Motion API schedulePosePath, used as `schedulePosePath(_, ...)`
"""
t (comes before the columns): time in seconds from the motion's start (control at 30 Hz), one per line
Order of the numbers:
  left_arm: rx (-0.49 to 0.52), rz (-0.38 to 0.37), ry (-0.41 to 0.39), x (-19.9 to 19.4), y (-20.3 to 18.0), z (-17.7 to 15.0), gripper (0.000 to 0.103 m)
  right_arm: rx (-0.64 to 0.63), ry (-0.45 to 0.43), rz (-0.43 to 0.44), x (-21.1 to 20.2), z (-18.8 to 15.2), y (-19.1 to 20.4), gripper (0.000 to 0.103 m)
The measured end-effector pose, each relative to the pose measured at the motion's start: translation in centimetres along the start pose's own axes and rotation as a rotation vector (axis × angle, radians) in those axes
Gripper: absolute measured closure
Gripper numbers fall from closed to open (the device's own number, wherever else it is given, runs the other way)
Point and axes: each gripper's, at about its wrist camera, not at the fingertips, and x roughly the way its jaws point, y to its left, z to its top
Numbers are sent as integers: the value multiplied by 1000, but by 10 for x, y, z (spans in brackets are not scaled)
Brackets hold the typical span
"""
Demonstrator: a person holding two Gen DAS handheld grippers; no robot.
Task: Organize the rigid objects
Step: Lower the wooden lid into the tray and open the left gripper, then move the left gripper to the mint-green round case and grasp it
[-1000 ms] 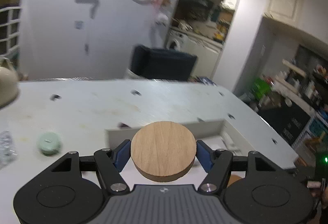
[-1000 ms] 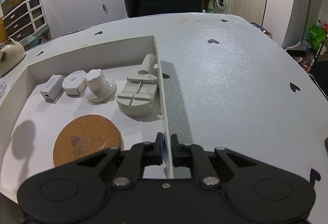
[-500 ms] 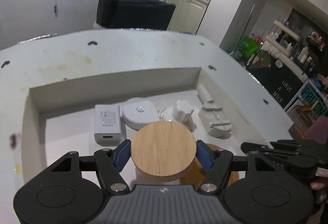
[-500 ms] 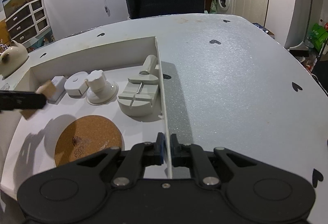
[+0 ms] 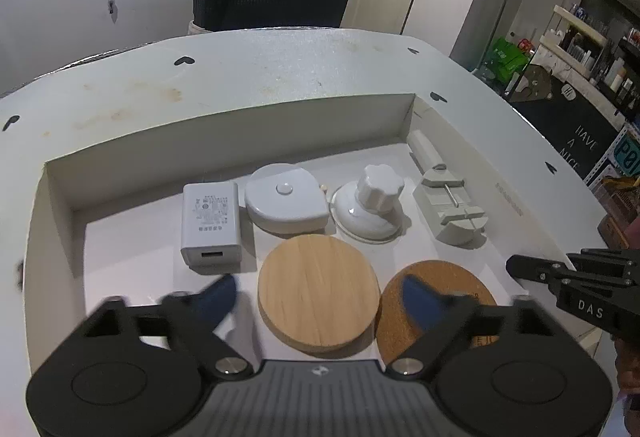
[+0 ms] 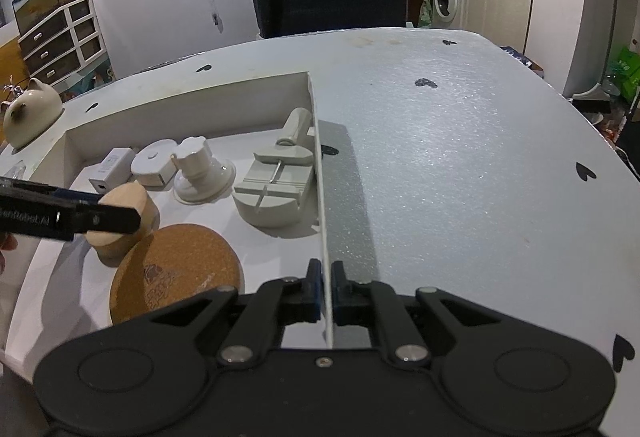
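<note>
Through my left camera I see the white tray [image 5: 60,197] on the table [image 5: 280,77], and I read its contents from the left. First comes the white charger [image 5: 210,223], lying flat near the left wall with its port toward me. Just beside it sits the round white puck [image 5: 284,203], and next to that the suction mount [image 5: 370,207] with its knob upright. Farthest right, along the right wall, lies the grey watch tool [image 5: 450,207]. In the nearer row the wooden disc [image 5: 318,299] rests on the tray floor, just in front of the puck, and its right edge overlaps the cork coaster [image 5: 436,313] beside it. My left gripper [image 5: 320,297] is opening: its blue pads [image 5: 218,299] are blurred and stand clear of the disc on both sides, with the disc between them but not pressed. At the right edge of this view I see my right gripper [image 5: 516,267] at the tray's right wall. Through my right camera the left gripper [image 6: 116,209] comes in from the left, straddling the disc [image 6: 124,215], which sits just behind the coaster [image 6: 176,277]. The right gripper [image 6: 326,287] is clamped on the tray's thin right wall [image 6: 320,197], one pad on each face. A cream pot [image 6: 32,113] stands on the table beyond the tray's far left corner.
</note>
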Motion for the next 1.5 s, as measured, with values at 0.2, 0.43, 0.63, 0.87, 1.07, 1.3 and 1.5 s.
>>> schedulePosePath(0.2, 11, 5, 4, -9, -5, -3, 2, 5, -2, 1, 0, 0, 0, 97)
schedulePosePath(0.43, 8, -19, -26, -30, -6, -9, 0, 4, -1, -2, 1, 0, 1, 97)
schedulePosePath(0.63, 26, -38, -63, -53, -9, -13, 0, 6, -2, -3, 1, 0, 1, 97)
schedulePosePath(0.87, 67, -56, -134, -89, -13, -20, 0, 6, -2, -5, 1, 0, 2, 96)
schedulePosePath(1.07, 64, -83, -216, -124, -1, -26, 0, 6, -2, -9, 1, 0, 1, 96)
schedulePosePath(1.3, 30, -37, -295, -154, 33, -29, 0, 3, -3, -17, 0, -1, 2, 96)
schedulePosePath(1.5, -29, 9, -346, -164, 82, -28, 0, 3, -2, -24, 0, -1, 4, 96)
